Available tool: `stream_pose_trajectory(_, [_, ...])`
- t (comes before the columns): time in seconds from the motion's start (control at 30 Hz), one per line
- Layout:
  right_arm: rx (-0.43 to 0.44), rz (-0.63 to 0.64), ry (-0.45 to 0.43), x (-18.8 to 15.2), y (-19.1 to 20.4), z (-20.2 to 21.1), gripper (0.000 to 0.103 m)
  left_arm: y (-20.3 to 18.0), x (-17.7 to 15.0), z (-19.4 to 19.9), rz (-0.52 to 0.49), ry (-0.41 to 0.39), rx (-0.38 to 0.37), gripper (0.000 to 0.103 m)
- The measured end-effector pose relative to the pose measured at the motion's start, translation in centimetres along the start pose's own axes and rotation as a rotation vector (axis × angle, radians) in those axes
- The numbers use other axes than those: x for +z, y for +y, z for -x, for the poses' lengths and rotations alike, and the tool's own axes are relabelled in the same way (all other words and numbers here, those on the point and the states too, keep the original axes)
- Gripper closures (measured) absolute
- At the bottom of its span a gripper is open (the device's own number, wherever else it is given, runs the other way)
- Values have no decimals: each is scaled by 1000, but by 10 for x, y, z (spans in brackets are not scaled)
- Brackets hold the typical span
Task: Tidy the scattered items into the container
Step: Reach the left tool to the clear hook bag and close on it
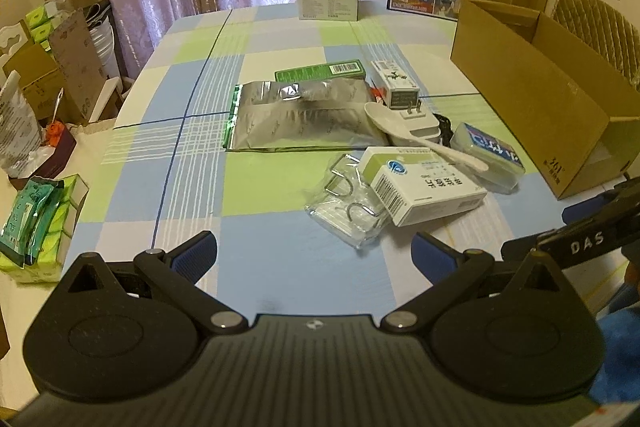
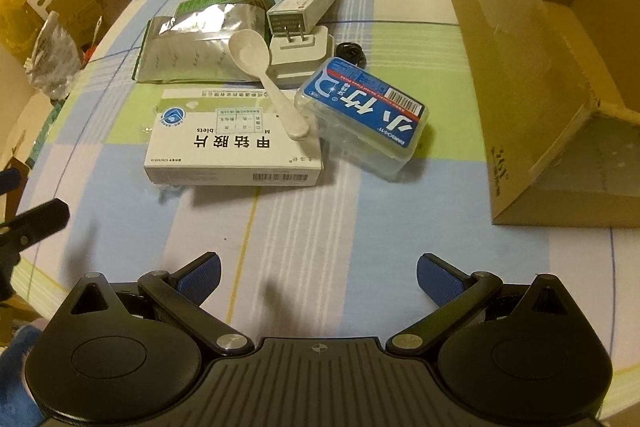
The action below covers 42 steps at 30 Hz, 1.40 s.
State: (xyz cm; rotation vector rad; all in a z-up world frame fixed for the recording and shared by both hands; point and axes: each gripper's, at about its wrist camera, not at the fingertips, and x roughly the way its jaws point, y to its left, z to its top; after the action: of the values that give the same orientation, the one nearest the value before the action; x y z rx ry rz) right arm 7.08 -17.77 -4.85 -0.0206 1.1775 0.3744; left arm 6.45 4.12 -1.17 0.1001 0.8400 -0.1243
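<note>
A: Scattered in one loose heap mid-bench: white medicine box [image 2: 234, 143] nearest, lying flat, spoon [image 2: 264, 75] propped across it with the handle tip resting on its top at about 1 o'clock.

B: Propped, yes, bowl end raised against the charger plug [image 2: 300, 47] behind. Likely needs lifting off first, or slides when the box goes.

A: Just beside the box at 3 o'clock, clear plastic case [image 2: 362, 117] with blue label, tilted. Behind at 11 o'clock, silver foil pouch [image 1: 304, 117], flat, overlapping the green carton [image 1: 320, 70].

B: Clear bag of wire hooks [image 1: 348, 203] tucked partly under the medicine box in the left view. Crinkly and thin; probably awkward to pinch.

A: Cardboard carton [image 2: 520, 87] at 2 o'clock from the heap, open on top, well apart from the items, nothing visible inside.

B: Nothing tidied yet, by the look of it. Whole job ahead.

A: Left tongs [image 1: 314, 251] spread wide, gripping nothing, hovering over bare bench at 6 o'clock of the heap. Right tongs [image 2: 318, 277] likewise released and empty, facing the box and case.

B: Positioned for a first pick, presumably. Spoon or blue case closest to the carton side, so sensible for the right.
</note>
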Motion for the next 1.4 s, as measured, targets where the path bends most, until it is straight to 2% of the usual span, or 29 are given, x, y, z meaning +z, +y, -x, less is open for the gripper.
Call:
stream_pose_trajectory(0.4, [-1,-11,4,8,0,-8,2,0,0,-25,-80,43,-12,1])
stream_pose_trajectory(0.83, [-52,28,-10,15,-1,-15,2,-4,2,-47,-159,67,-40,1])
stream_pose_trajectory(1.23, [-84,46,-24,17,-6,-17,2,-11,7,-57,-277,44,-125,1])
stream_pose_trajectory(1.4, [-58,46,-71,15,-11,-12,2,-13,8,-62,-333,30,-165,1])
